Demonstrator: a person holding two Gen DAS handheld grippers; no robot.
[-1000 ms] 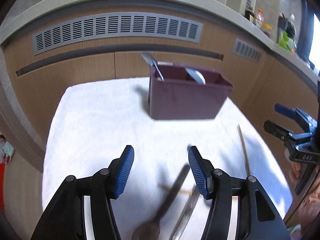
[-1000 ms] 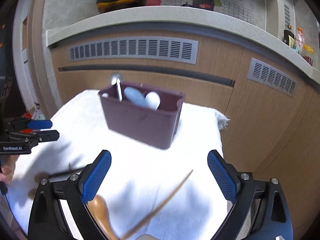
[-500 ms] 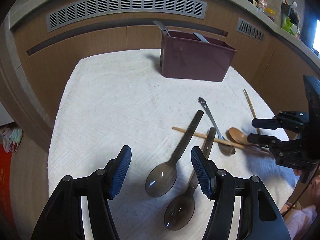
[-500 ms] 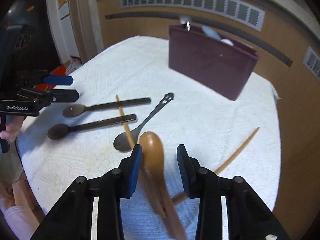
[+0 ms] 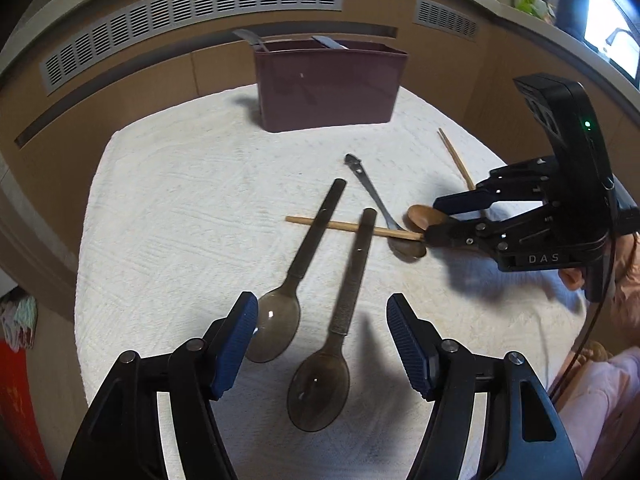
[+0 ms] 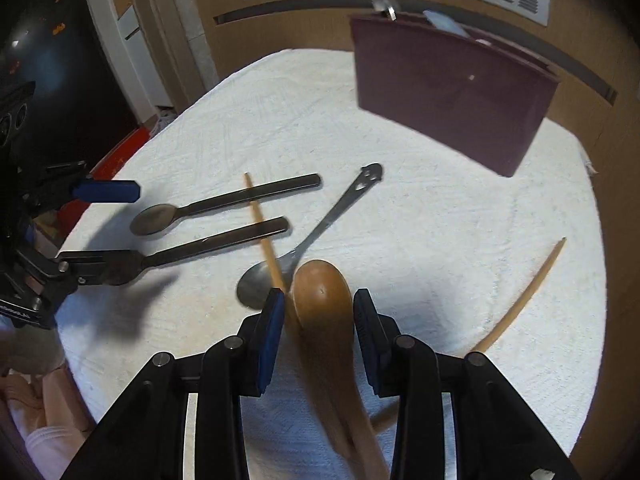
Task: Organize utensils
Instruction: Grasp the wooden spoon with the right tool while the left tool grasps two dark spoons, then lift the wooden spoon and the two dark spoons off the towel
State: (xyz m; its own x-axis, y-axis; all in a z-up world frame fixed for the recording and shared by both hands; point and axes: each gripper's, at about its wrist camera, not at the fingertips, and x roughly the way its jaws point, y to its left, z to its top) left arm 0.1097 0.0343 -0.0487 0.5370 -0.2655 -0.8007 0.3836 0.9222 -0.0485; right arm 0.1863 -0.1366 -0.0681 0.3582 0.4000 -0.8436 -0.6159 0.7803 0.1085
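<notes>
- Because the right tool has its two fingers on both sides of the wooden spoon, narrowed but with small gaps left, the spoon is not yet pinched, I judge; it lies on the white towel that covers the table.
- The left finger is touching, or almost touching, a chopstick that lies across the two dark spoons and over the bowl of the metal spoon. If the tool closes here, it could catch the chopstick together with the spoon, or push it so that the spoons under it move.
- The fingers stand at the wide round bowl, not at the handle. I think the smooth wood could slip or turn when it is lifted.
- The left tool is spread wide above the bowls of the two dark spoons and holds nothing.
- A second chopstick lies apart on the right side of the towel.
- The dark red box stands at the far edge of the towel. Some utensil ends stick up from it: a metal one on the left, a pale one more to the right. What else is inside I cannot see.
</notes>
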